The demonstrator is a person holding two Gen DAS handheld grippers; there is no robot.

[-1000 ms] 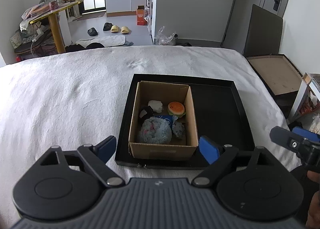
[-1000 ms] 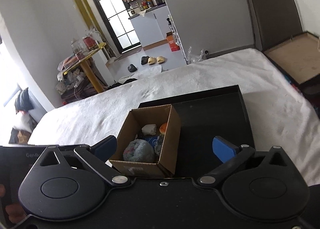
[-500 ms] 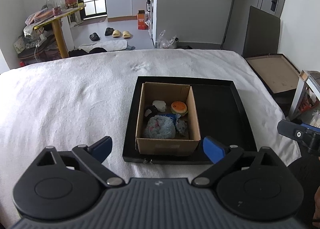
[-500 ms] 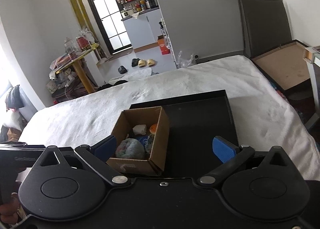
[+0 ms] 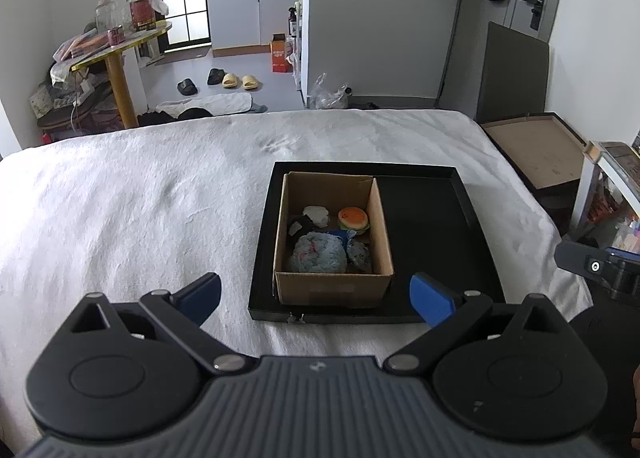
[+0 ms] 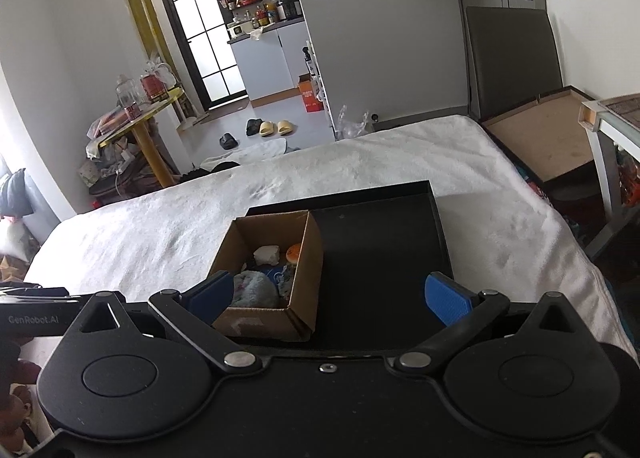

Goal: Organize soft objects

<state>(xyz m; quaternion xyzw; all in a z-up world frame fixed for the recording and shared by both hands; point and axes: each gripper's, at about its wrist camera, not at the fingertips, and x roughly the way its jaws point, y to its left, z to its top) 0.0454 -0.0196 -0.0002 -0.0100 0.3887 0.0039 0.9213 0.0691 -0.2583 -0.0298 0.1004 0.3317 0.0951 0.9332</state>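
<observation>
The left gripper [image 5: 316, 300] has its jaws spread wide with nothing between them, low in its frame; the right gripper [image 6: 328, 298] likewise stands wide and empty. Beyond both, at frame centre, a cardboard box [image 5: 334, 290] holding soft toys [image 5: 318, 254] sits in the left half of a black tray [image 5: 424, 230] on the white bed [image 5: 140, 209].

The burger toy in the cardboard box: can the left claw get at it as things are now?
Probably yes. The left claw is open and empty, the cardboard box has no lid, and the burger toy lies uncovered by the far right wall. That wall and the fluffy blue ball leave little room for the fingers.
</observation>
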